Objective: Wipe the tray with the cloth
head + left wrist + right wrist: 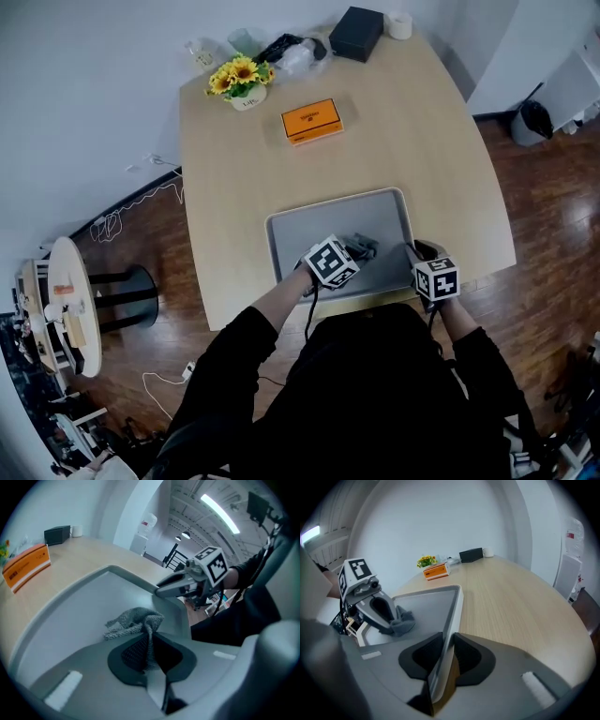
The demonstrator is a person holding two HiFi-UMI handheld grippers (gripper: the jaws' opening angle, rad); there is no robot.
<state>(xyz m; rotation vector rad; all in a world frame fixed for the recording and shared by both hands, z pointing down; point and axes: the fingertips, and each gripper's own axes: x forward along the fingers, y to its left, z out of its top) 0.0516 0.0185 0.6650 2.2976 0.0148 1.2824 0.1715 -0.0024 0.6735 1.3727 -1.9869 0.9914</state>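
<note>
A grey tray [300, 230] lies at the near edge of the table [412, 141]. On its near part rests a small grey knitted cloth [361, 247], pinched by my left gripper [349, 255]; the cloth [133, 623] bunches out from between the closed jaws in the left gripper view. My right gripper [419, 255] is shut on the tray's near right rim [451, 634], which runs straight between its jaws. From the right gripper view the left gripper [396, 620] and cloth [404, 623] sit on the tray floor [426, 606] to the left.
An orange box [312, 121], a pot of sunflowers [241, 82], a black box [356, 33], a roll of tape [399, 24] and some clutter stand on the far half of the table. A round side table [70, 300] stands on the floor at left.
</note>
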